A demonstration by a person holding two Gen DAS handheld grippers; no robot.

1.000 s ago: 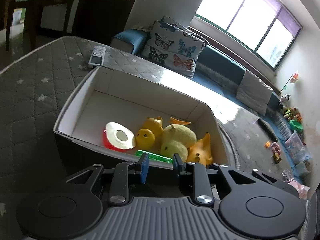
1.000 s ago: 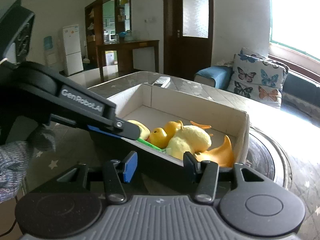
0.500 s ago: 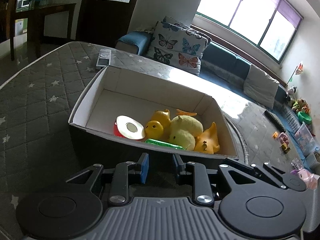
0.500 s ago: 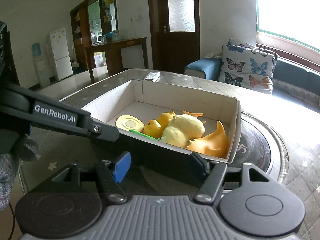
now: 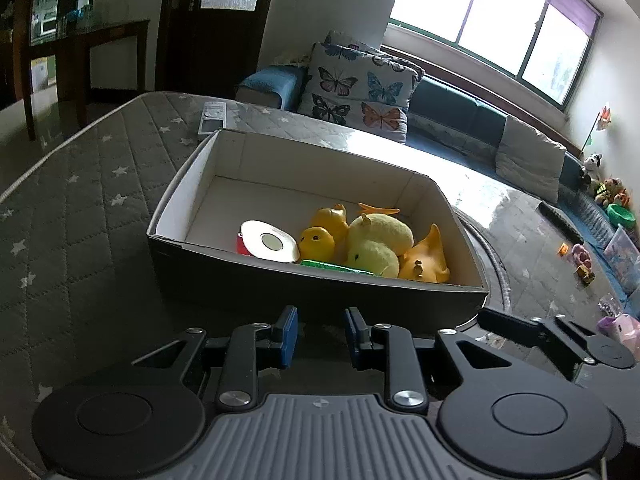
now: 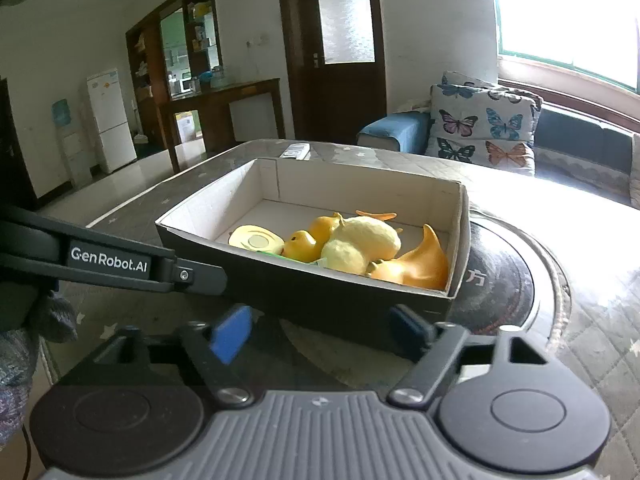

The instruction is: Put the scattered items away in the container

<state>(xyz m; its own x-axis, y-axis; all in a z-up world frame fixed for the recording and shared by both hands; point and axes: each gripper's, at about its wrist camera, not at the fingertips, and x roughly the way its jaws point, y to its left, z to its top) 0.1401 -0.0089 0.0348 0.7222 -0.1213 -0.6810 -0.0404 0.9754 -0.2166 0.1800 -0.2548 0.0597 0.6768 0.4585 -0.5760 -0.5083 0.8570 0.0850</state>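
**Toys gathered in the cardboard box**

The left gripper [image 5: 318, 334] is drawn in as far as it goes, holding nothing. In the black-sided, white-lined cardboard box [image 5: 280, 164] lie a glossy white disc [image 5: 269, 241], smooth yellow rubber ducks [image 5: 320, 236], a fuzzy yellow plush chick [image 5: 378, 240] and a curved orange toy [image 5: 428, 258]. The right gripper [image 6: 320, 332] is opening, nothing between its blue pads.

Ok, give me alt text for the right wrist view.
An open cardboard box on a quilted table holds yellow duck toys and a round white lid. In front of it the right gripper is empty, its jaws opening.
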